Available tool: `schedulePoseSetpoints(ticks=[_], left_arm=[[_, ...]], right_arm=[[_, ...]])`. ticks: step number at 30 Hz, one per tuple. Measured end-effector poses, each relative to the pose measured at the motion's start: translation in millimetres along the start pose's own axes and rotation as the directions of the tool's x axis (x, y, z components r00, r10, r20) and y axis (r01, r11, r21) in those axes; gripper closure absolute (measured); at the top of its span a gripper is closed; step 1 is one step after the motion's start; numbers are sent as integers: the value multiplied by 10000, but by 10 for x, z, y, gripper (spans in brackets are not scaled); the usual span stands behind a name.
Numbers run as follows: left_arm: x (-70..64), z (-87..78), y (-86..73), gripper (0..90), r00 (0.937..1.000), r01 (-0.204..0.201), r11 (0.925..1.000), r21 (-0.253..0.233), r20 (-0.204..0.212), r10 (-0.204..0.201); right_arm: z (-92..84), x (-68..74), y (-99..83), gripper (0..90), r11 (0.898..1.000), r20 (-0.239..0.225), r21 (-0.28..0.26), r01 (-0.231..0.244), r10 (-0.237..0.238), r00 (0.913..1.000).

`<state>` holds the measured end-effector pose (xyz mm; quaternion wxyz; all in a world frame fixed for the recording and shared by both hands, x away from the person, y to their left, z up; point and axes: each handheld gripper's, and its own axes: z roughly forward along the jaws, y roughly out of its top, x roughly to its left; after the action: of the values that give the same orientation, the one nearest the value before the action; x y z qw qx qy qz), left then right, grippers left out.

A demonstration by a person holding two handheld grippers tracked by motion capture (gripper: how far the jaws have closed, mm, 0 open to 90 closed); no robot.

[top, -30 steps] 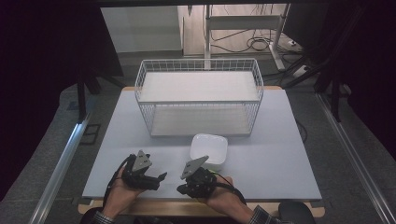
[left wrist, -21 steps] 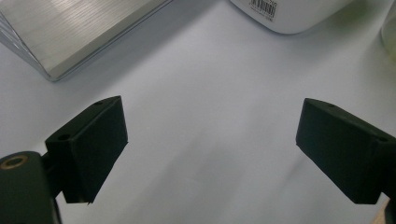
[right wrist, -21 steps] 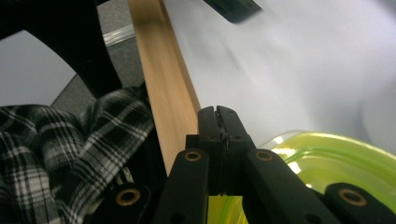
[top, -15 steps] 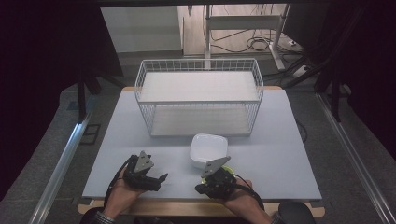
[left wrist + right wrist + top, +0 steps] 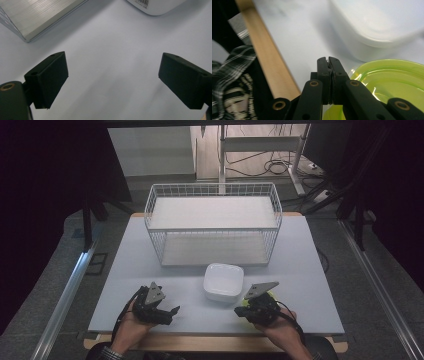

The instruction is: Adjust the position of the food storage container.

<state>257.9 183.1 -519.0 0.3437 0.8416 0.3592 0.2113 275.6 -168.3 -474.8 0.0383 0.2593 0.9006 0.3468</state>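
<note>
Looking down from the high view, I count one wire basket [image 5: 213, 227], one white dish [image 5: 223, 281], one yellow-green plate [image 5: 271, 296] and my two grippers on the pale counter [image 5: 310, 270].

My left gripper [image 5: 167, 312] sits low over bare counter, held in my left hand [image 5: 131, 324]. In the left gripper view its fingers [image 5: 47, 78] are spread wide with nothing between them; the white dish [image 5: 155, 6] lies ahead of the right finger, and a corner of the basket's floor [image 5: 32, 17] lies ahead of the left finger.

My right gripper [image 5: 245, 311] is held in my right hand [image 5: 280, 330], just beside the near right corner of the dish. In the right gripper view its fingers [image 5: 323, 72] are pressed together, and I see nothing caught between them. The yellow-green plate [image 5: 392, 80] lies beside and partly under those fingers, on one side; the white dish [image 5: 377, 27] stands just beyond the fingertips. The counter's wooden edge [image 5: 265, 60] and a plaid sleeve [image 5: 234, 67] run along the other side.
</note>
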Motion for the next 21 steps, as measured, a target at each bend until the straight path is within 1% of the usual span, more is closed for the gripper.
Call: schedulePoseSetpoints(ticks=[2,4,7,10,11,12,13,14,15,16,17,18,19,20,21], left_arm=[[0,-1,0,88,10000,6,10000,7,2,-6],[3,0,-2,88,10000,21,10000,9,1,-21],[8,-1,-4,88,10000,52,10000,12,-1,-52],[10,0,-6,88,10000,63,10000,42,9,-63],[9,0,-6,88,10000,60,10000,50,10,-60],[9,0,-6,88,10000,60,10000,50,10,-60],[8,2,-7,88,10000,64,10000,65,8,-64],[8,4,-7,88,10000,56,10000,74,6,-56],[9,5,-8,88,10000,46,10000,87,4,-46],[9,7,-8,88,10000,46,9999,101,0,-46],[9,9,-9,88,10000,58,9999,117,-1,-58],[9,9,-9,88,10000,58,9999,117,-1,-58],[9,11,-10,88,10000,49,9999,136,5,-49],[9,11,-10,88,10000,49,9999,136,5,-49],[9,15,-10,88,10000,51,9999,160,11,-51]], right_arm=[[-42,-73,-26,880,9998,211,-73,-167,168,9996],[-92,-151,-55,879,9990,424,-142,-435,441,9981],[-159,-250,-103,874,9976,747,-229,-658,673,9949],[-221,-338,-153,867,9956,971,-316,-877,904,9912],[-246,-372,-169,866,9955,1104,-302,-903,932,9895],[-246,-372,-169,866,9955,1104,-302,-903,932,9895],[-297,-436,-206,861,9940,1341,-338,-1041,1077,9851],[-297,-436,-206,861,9940,1341,-338,-1041,1077,9851],[-318,-466,-223,861,9935,1414,-373,-1076,1118,9836],[-343,-487,-239,860,9920,1481,-378,-1207,1250,9810],[-387,-532,-271,858,9909,1664,-413,-1278,1330,9770],[-387,-532,-271,858,9909,1664,-413,-1278,1330,9770],[-429,-579,-301,858,9904,1834,-433,-1315,1373,9734],[-429,-579,-301,858,9904,1834,-433,-1315,1373,9734],[-466,-631,-332,858,9893,1979,-452,-1385,1447,9695]])
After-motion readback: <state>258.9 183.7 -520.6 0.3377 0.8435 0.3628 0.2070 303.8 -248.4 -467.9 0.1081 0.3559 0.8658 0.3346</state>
